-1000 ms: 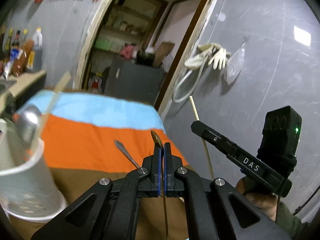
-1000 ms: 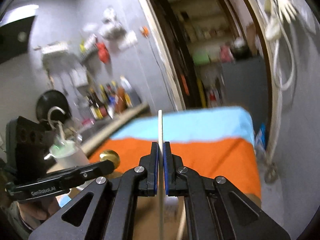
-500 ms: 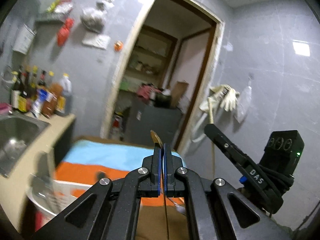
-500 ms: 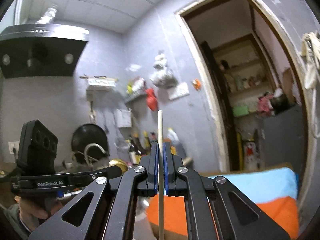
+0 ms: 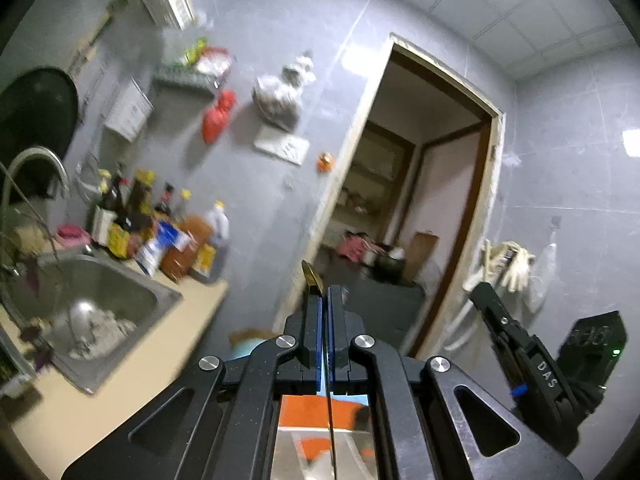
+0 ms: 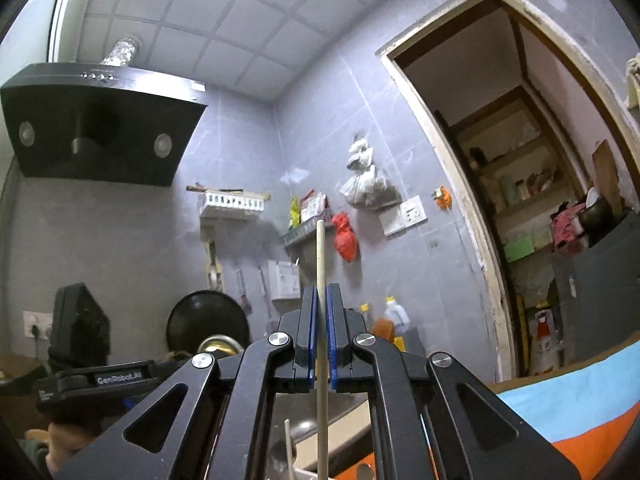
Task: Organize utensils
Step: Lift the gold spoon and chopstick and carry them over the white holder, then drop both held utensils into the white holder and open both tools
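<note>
Right wrist: pale, straight wooden chopstick (image 6: pixel 320 264)

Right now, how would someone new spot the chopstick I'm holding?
Find the right gripper in the right wrist view. Clamped upright between its blue pads is the chopstick: a pale, plain round stick, unlike the gold spoon in the left gripper.

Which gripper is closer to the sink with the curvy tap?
Left, probably. The sink lies just left of and below the left gripper, which pinches a thin utensil. The right gripper, holding a chopstick, sits farther right, toward the doorway.
</note>
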Available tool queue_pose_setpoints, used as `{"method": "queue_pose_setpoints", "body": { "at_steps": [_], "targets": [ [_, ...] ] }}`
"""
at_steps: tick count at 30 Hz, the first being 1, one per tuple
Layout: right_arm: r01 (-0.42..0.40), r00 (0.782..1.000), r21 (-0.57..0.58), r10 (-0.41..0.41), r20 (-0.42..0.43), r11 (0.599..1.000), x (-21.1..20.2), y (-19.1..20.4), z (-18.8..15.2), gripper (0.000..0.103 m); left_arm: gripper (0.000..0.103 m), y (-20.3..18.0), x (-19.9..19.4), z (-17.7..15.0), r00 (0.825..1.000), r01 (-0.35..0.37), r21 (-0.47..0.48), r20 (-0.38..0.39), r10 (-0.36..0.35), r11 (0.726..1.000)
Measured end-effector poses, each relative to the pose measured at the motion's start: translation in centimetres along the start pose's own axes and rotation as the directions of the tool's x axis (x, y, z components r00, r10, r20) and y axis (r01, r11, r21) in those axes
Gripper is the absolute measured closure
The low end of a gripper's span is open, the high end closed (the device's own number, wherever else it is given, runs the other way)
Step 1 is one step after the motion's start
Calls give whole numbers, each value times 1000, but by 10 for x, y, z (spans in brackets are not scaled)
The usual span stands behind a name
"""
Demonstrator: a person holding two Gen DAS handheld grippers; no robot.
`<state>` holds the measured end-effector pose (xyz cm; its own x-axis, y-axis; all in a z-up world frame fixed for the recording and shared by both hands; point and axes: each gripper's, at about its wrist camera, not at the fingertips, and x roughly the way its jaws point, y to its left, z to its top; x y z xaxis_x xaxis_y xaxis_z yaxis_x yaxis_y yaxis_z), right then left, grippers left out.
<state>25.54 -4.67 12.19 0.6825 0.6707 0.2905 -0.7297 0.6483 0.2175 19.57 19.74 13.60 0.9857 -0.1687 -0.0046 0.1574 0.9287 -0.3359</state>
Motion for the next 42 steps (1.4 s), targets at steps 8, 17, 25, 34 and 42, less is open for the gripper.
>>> {"method": "queue_pose_setpoints", "body": {
  "at_steps": [8,17,25,34,42],
  "targets": [
    [176,984,-52,-176,12,983,14,1,-26,100,103,14,13,-25,998,-53,68,40,50,996],
    [256,966,-37,-257,-29,966,23,-16,-44,100,103,18,20,-56,993,-110,86,60,105,990],
    [257,962,-70,-262,-72,964,26,-15,-56,100,103,9,17,-67,995,-98,138,46,92,986],
    [230,959,-93,-242,-149,969,21,-16,-60,100,103,9,13,-74,999,-38,121,-33,43,992],
    [179,953,-116,-201,-227,977,8,-13,-59,97,98,10,11,-76,993,9,71,-121,0,997]
  ]
}}
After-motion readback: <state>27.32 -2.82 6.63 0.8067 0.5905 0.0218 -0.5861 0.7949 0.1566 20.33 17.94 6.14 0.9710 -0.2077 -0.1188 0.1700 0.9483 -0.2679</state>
